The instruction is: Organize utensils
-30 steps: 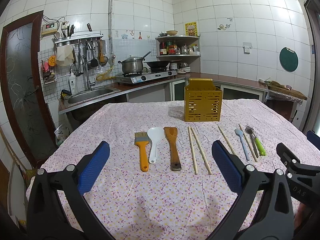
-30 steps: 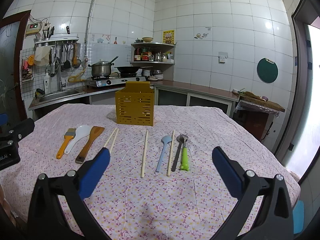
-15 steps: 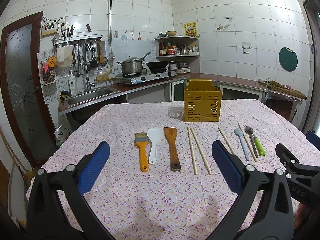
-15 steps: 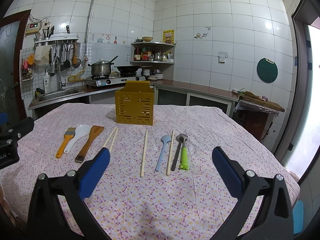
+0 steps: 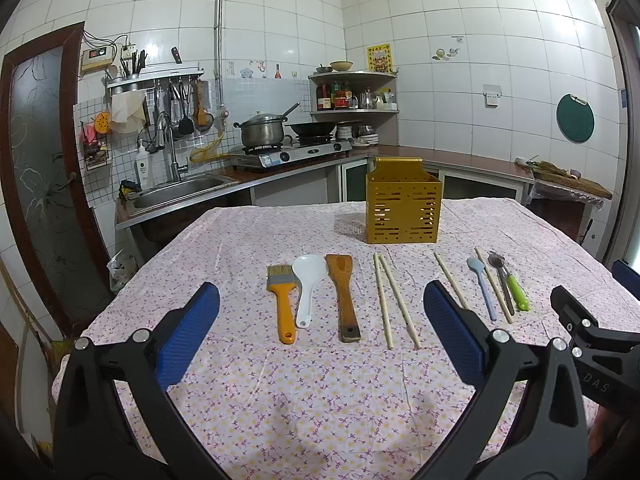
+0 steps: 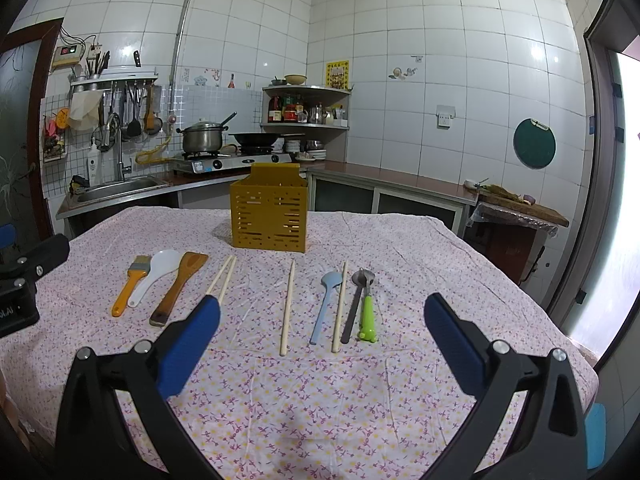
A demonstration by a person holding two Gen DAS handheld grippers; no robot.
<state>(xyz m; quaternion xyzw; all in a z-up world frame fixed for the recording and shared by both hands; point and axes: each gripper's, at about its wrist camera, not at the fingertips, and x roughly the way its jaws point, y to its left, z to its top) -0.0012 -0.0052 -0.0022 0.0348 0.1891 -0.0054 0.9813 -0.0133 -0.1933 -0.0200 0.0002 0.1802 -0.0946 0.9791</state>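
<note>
1. The table, under a floral cloth, carries everything.
2. The yellow holder stands at the far middle; every utensil lies in a row in front of it.
3. The left tool and right tool hover spread wide, holding nothing.
4. The wooden spatula looks stiff and light; take its handle.
5. The chopsticks look thin and likely to roll.
6. Only the right view shows the green handle's end.

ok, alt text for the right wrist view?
Open right gripper hovers above a floral tablecloth where chopsticks, spoons and spatulas lie in a row before a yellow utensil holder. Tiled kitchen behind.
</note>
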